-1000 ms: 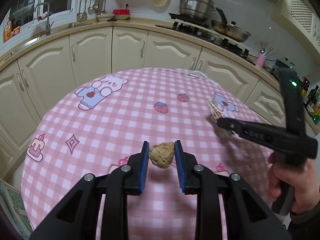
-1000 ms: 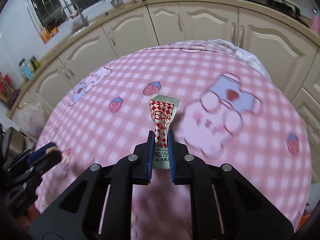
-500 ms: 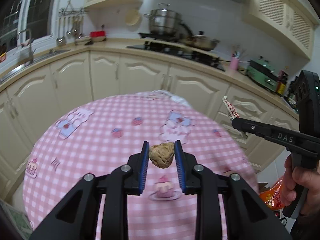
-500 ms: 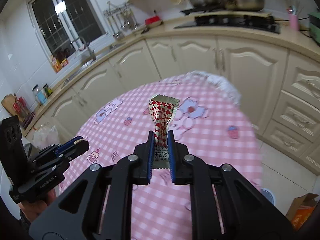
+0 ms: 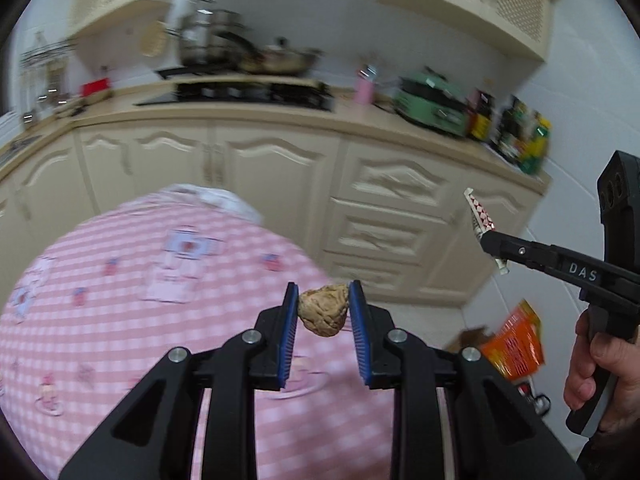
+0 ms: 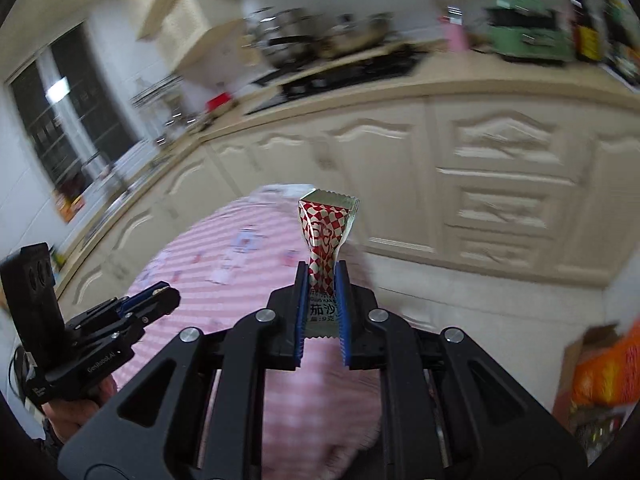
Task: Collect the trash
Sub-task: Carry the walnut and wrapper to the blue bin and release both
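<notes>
Left tongs pinch a crumpled brown wad between blue pads at frame centre, while the right tongs clamp a red-checked sachet by its lower half, its top standing free. Both pieces hang clear above the pink counter, probably bound for a bin not in view; orange packaging lies on the floor at lower right.
</notes>
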